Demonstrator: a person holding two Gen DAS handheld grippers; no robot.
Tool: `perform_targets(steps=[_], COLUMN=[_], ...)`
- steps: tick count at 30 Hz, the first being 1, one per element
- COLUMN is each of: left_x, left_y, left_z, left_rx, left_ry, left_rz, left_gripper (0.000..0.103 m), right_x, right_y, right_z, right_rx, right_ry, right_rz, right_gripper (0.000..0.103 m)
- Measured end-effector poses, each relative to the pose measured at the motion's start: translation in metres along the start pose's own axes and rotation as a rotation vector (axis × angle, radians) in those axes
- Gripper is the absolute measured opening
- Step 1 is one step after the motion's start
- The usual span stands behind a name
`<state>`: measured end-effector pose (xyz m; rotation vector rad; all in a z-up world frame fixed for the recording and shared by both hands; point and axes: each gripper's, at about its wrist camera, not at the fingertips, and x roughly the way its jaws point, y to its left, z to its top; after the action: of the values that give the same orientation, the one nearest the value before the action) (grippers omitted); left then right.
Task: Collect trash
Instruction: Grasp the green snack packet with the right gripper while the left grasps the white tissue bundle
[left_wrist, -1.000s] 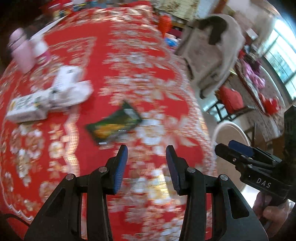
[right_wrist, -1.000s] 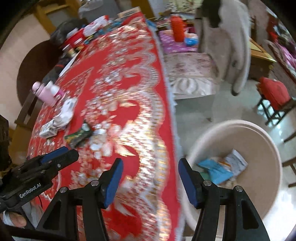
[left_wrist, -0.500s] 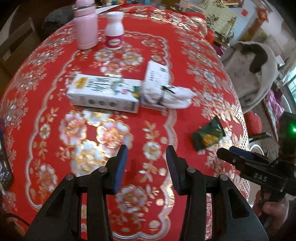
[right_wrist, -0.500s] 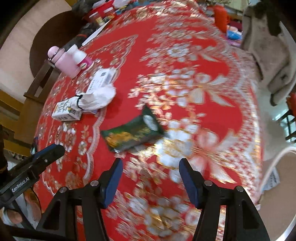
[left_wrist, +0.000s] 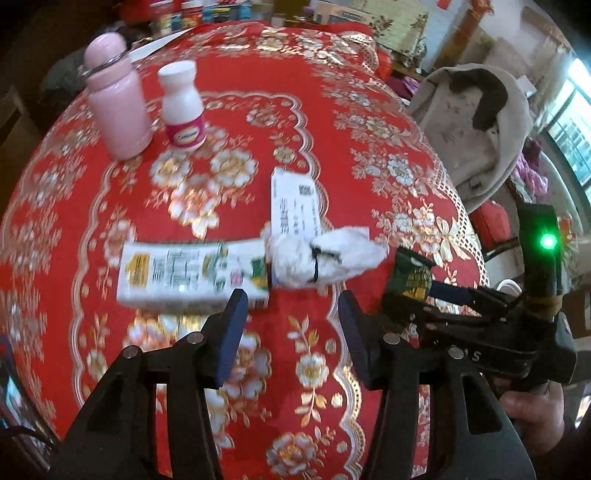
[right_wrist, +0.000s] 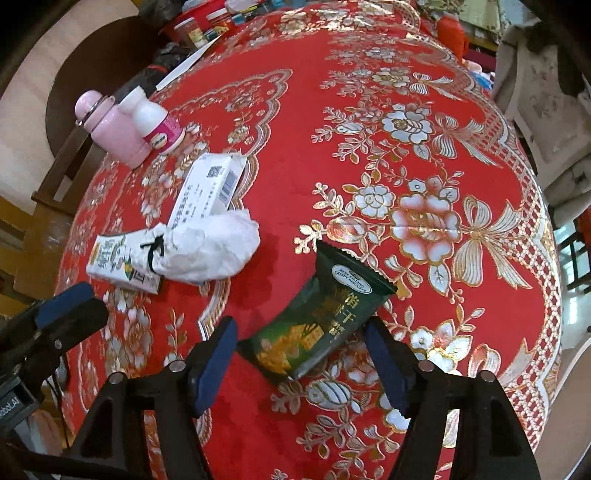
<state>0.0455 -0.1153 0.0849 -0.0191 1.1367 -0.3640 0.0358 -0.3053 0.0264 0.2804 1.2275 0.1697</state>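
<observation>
The right gripper is standing open around the green biscuit packet; it looks light, slippery and crinkly, so pinching its lower middle seems best. The left gripper is waiting open near the packet.

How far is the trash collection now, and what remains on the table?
Nothing is in either gripper. The open right gripper straddles the green snack wrapper, not yet closed. The open left gripper faces the crumpled white bag. The two flat cartons also remain on the red tablecloth.
</observation>
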Motion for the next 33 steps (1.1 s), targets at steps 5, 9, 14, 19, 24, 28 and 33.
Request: perform_targets(steps=[5,9,14,19,24,28,33], left_x=[0.012,0.025,0.049,0.060,0.060,0.054,0.050], left_y=[0.003,-0.001,-0.013,-0.043,-0.057,-0.060,-0.063], left_z=[0.018,0.031,0.037,0.019,-0.005,-0.021,-0.021], left_rx=[0.017,0.059,0.116,0.166,0.146,0.126,0.127], left_ry=[0.011,0.034,0.109,0.186,0.248,0.263,0.214], left_rz=[0.005,-0.002,0.003,-0.069,-0.142,-0.167,-0.158], left_gripper=[0.049,0.049,0.049,0.049,0.049,0.049,0.053], right_x=[0.001,0.001,-0.014,-0.027,-0.042,-0.049,-0.047], right_y=[0.001,0.006,-0.022,-0.050,-0.069,-0.077,-0.080], right_z=[0.003,-0.004,-0.015,-0.025,-0.039,-0.049,-0.051], right_rx=[-0.030,-0.121,-0.087,-0.025,0.001,0.007,0.053], right_ry=[-0.013,-0.036,-0.022,-0.025,-0.025,-0.021,-0.018], right_rz=[-0.029,-0.124,-0.133,-0.131,-0.139,-0.119,-0.058], right_gripper=[0.069,0.041,0.034,0.034,0.034,0.033,0.040])
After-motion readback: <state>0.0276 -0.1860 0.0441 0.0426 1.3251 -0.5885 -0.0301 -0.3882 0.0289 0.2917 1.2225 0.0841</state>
